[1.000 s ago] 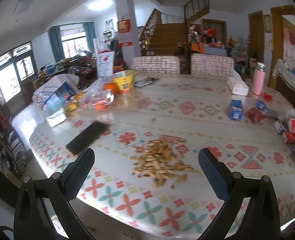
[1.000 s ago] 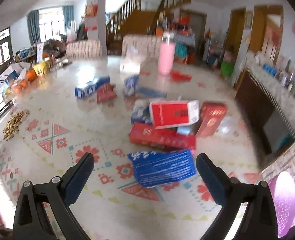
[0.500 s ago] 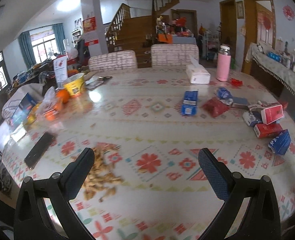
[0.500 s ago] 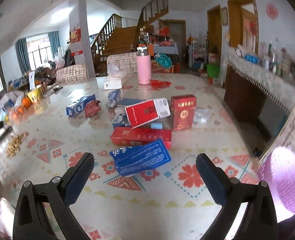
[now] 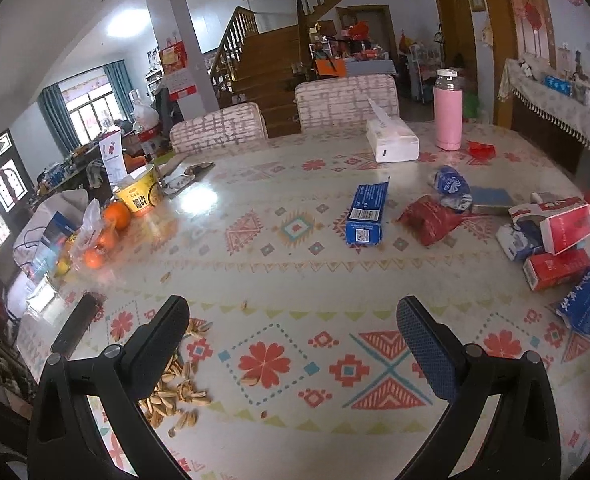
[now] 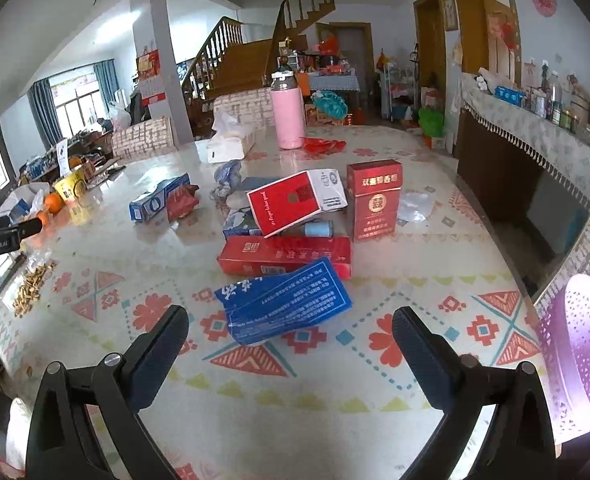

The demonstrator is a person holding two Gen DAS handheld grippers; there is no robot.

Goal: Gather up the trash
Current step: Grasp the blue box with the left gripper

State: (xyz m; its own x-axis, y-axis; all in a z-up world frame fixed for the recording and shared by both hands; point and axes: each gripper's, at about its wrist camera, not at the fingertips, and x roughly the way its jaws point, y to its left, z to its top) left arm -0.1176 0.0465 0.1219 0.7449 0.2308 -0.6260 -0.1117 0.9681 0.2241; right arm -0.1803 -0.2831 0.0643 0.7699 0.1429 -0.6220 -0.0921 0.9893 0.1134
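Trash lies on the patterned table (image 5: 295, 272). A pile of seed shells (image 5: 175, 384) sits under my left gripper's (image 5: 291, 344) left finger; that gripper is open and empty. My right gripper (image 6: 289, 344) is open and empty, just short of a flattened blue box (image 6: 287, 300). Behind it lie a long red carton (image 6: 283, 256), a tilted red-and-white box (image 6: 295, 202) and an upright red box (image 6: 373, 200). A blue box (image 5: 367, 214) and a red wrapper (image 5: 431, 220) lie mid-table. The left gripper shows at the left edge of the right wrist view (image 6: 3, 232).
A pink bottle (image 5: 448, 114) and white tissue box (image 5: 391, 140) stand at the far side. Oranges in a bag (image 5: 103, 232), a yellow noodle cup (image 5: 141, 190) and a black phone (image 5: 77, 326) are at the left. A purple perforated basket (image 6: 579, 356) is at the right.
The left gripper has swung right, so the shell pile slid from centre to under its left finger. The right gripper turned slightly and closed in on the blue box.
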